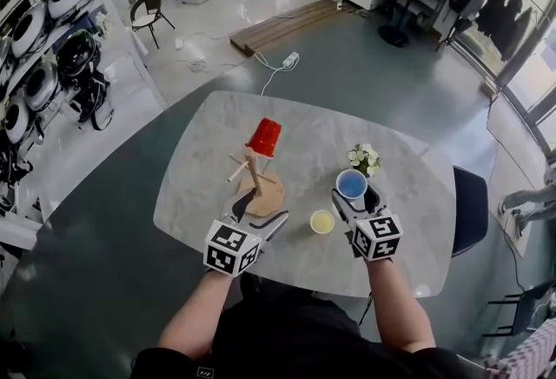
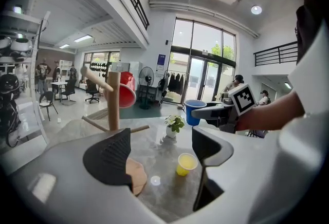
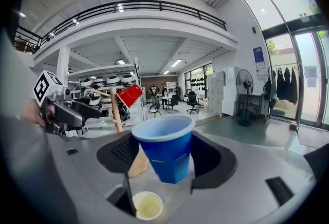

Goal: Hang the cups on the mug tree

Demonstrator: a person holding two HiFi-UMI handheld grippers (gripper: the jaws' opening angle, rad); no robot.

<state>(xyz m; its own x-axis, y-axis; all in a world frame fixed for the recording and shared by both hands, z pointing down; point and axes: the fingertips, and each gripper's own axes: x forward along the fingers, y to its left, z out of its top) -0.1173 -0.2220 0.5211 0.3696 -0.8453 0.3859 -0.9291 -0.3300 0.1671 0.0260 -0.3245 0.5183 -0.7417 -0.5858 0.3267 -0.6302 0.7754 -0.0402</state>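
A wooden mug tree (image 1: 253, 180) stands on the marble table (image 1: 208, 151), with a red cup (image 1: 264, 137) hanging on its top peg. The same tree (image 2: 113, 99) and red cup (image 2: 126, 95) show in the left gripper view. My right gripper (image 1: 352, 199) is shut on a blue cup (image 1: 351, 185), held upright above the table; the right gripper view shows the blue cup (image 3: 165, 147) between the jaws. A yellow cup (image 1: 322, 222) stands on the table between the grippers, also seen as the yellow cup (image 2: 185, 163). My left gripper (image 1: 257, 218) is open and empty beside the tree's base.
A small white vase of flowers (image 1: 365, 160) stands on the table behind the blue cup. A dark chair (image 1: 470, 208) is at the table's right side. Shelves with round white devices (image 1: 35, 64) line the left.
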